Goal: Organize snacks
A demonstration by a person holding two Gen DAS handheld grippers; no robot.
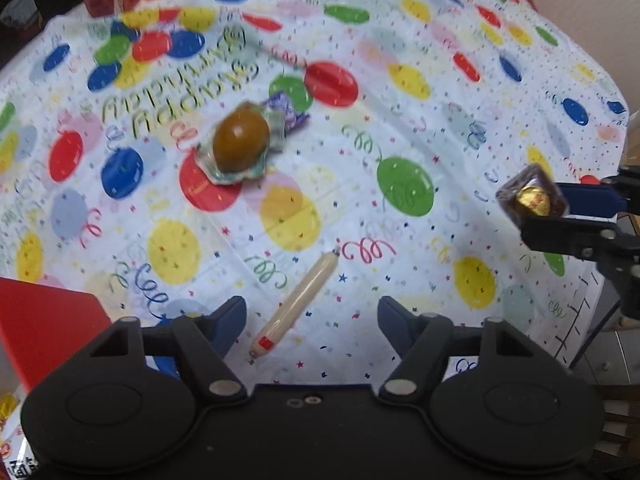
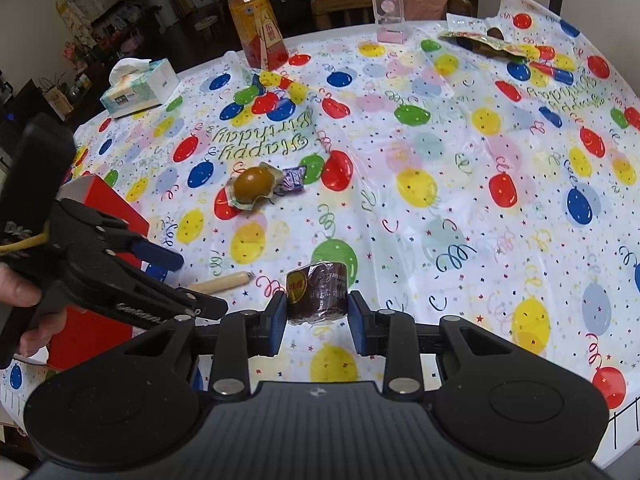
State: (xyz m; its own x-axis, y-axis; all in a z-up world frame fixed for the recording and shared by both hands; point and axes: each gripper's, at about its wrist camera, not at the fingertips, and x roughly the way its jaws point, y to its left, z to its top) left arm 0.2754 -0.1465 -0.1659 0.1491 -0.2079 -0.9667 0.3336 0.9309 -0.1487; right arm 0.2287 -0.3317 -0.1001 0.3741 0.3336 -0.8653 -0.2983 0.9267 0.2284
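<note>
Right gripper (image 2: 318, 312) clamped on a dark-wrapped snack roll (image 2: 317, 295) w/ a yellow round label, held off the tablecloth (image 2: 460, 200); blue pads press both sides of it. Same roll (image 1: 532, 199) shows at the right edge of the left wrist view. Left gripper (image 1: 312, 322) has fingers wide apart, nothing between them, hovering low over the cloth.

Landmark = packaged brown egg (image 1: 237, 142), lying mid-table on its crinkled wrapper. Small purple candy (image 1: 289, 111) touches the egg's far side. Sausage stick (image 1: 296, 304) lies nearer the left gripper than the egg, slanted, just beside the left finger tip, apart from it. Red box (image 2: 108, 208) sits left of the egg, by the table edge. Tissue box (image 2: 138, 88) and drink carton (image 2: 258, 20) stand well beyond the egg, near the far edge. A hand (image 2: 24, 292) grips the left tool's handle.
</note>
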